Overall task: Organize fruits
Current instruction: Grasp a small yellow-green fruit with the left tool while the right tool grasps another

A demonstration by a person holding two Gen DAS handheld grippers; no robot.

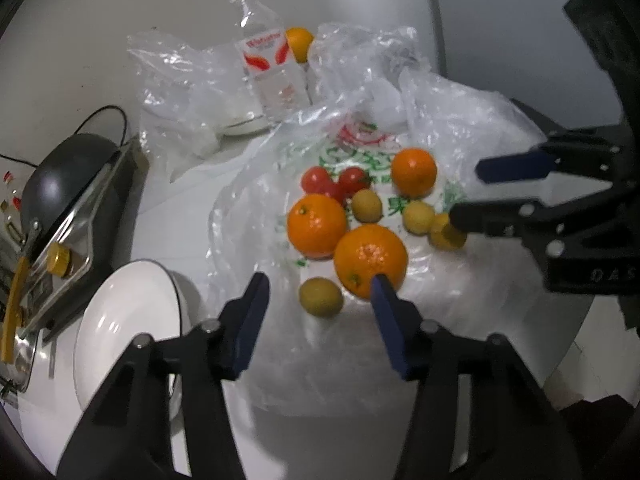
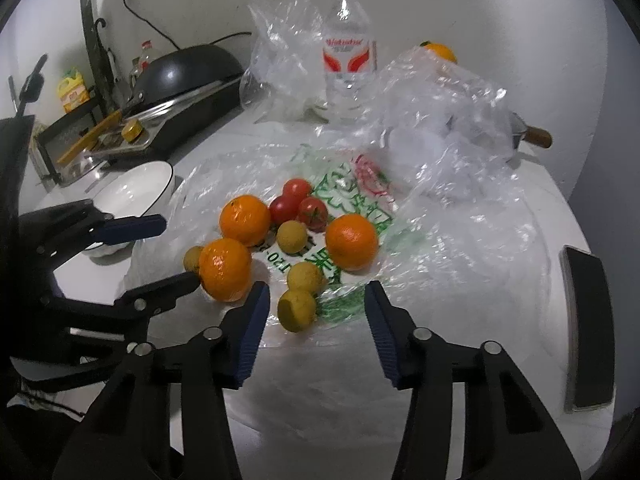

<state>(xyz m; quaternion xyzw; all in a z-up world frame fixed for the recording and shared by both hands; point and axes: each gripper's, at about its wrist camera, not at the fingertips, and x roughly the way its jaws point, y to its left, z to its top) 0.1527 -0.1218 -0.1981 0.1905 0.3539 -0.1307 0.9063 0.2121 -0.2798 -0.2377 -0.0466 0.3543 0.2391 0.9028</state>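
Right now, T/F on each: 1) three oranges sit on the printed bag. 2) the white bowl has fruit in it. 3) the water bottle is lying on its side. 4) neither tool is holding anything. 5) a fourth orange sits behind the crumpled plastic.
1) Three oranges on the printed bag: true; one is the nearest orange.
2) White bowl has fruit: false, it shows none inside.
3) Water bottle on its side: false, it stands upright.
4) Neither tool holds anything: true; left tool and right tool both stand open.
5) Fourth orange behind the crumpled plastic: true.
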